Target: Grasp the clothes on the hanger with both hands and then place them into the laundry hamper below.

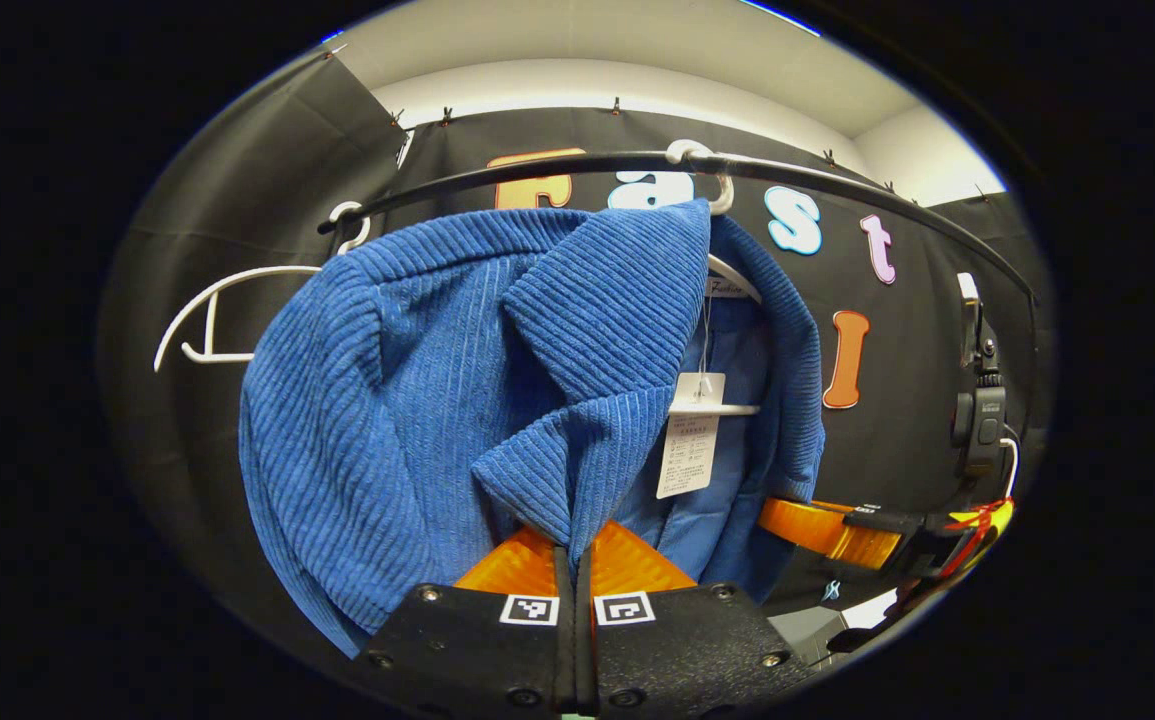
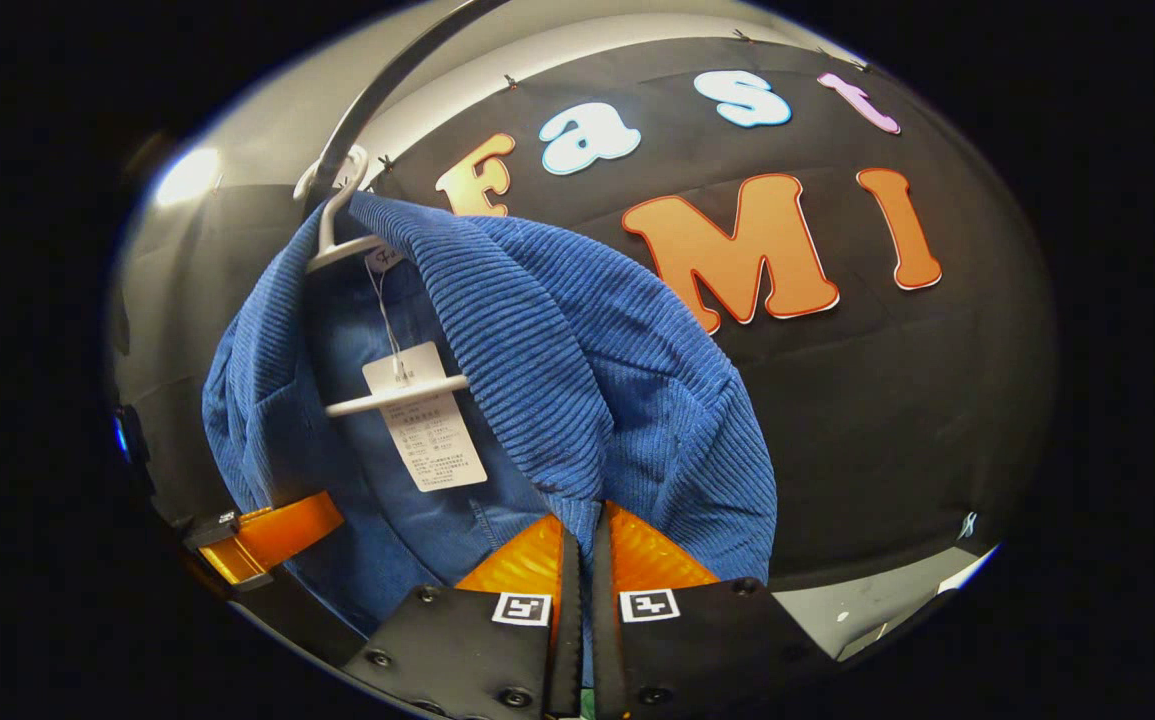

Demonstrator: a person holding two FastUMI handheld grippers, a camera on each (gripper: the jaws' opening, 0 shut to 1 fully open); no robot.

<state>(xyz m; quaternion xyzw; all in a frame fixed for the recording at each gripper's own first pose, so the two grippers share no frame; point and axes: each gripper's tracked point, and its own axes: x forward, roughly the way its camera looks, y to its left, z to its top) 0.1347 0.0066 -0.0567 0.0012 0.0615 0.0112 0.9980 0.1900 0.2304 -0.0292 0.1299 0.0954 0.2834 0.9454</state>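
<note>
Black cloth backs a dark rail [image 1: 537, 172]; an empty white hanger [image 1: 222, 320] appears in the left gripper view. Both claws, left [image 1: 574, 545] and right [image 2: 579, 528], pinch the hanging blue corduroy jacket [image 1: 417, 400] front edges.

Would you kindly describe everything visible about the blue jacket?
The blue jacket looks like ribbed corduroy with a smoother blue lining. It hangs open on a white hanger hooked over a dark rail, with paper tags dangling inside. The left gripper and right gripper each pinch a front edge.
</note>
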